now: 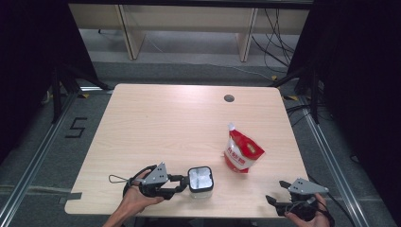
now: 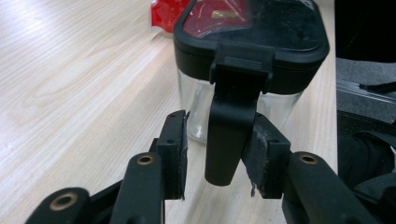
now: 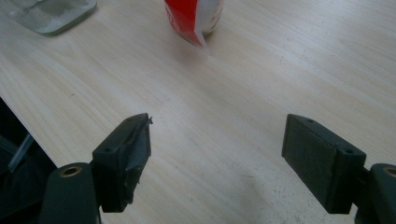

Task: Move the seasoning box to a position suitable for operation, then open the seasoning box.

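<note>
Left gripper (image 2: 218, 156) at the jar (image 1: 200, 178) latch, right gripper (image 3: 217, 161) idle

The jar stands near the table's (image 1: 165, 118) front edge, the red pouch (image 1: 242, 152) just behind and to its right. The left jaws straddle the hanging latch (image 2: 229, 135), one pad touching it, the other apart, probably to flip the lid open. The right gripper waits, spread wide and empty, well right of the jar.

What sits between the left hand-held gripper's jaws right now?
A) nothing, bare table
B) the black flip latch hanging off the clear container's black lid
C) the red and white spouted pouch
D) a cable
B: in the left gripper view the black flip latch hangs down from the black lid of the clear square container, between the jaws of the left hand-held gripper, with a gap beside one pad.
</note>
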Demonstrator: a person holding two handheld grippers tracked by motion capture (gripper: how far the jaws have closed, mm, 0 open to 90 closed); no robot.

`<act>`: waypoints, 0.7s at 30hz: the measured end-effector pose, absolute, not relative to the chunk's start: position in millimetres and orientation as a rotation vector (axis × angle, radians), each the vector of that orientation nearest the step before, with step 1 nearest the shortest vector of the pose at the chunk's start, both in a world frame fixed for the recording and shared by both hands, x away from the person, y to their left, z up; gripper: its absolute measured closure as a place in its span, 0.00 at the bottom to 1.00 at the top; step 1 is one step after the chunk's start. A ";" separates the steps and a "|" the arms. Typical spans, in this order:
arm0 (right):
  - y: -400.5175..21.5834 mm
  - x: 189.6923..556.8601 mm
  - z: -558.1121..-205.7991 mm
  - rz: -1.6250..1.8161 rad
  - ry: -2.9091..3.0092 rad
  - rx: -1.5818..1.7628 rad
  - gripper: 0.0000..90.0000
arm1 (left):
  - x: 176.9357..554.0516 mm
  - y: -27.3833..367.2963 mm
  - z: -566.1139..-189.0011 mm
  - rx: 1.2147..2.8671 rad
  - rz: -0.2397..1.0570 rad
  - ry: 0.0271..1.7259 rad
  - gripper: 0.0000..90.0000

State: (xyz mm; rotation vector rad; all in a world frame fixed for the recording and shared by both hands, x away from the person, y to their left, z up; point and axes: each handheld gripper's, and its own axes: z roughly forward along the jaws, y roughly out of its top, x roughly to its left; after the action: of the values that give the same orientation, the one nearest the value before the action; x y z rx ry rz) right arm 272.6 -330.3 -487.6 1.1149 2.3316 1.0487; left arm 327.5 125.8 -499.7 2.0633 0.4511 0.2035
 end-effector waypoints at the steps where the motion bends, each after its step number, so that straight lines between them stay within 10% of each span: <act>1: -330.4 272.6 -487.6 1.050 2.331 1.115 0.27 | 325.9 126.9 -499.6 2.061 0.203 0.473 0.66; 10: -330.1 273.5 -487.6 1.044 2.343 1.089 0.27 | 313.5 139.6 -493.4 2.003 0.140 0.530 0.34; 21: -330.2 272.7 -487.2 1.056 2.345 1.057 0.27 | 296.7 137.8 -469.8 1.927 0.145 0.522 0.27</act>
State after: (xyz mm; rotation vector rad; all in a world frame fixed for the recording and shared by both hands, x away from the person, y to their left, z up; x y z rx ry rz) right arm 272.7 -330.2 -487.2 1.0571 2.3449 1.0560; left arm 296.7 137.8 -469.8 1.9265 0.5221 0.1453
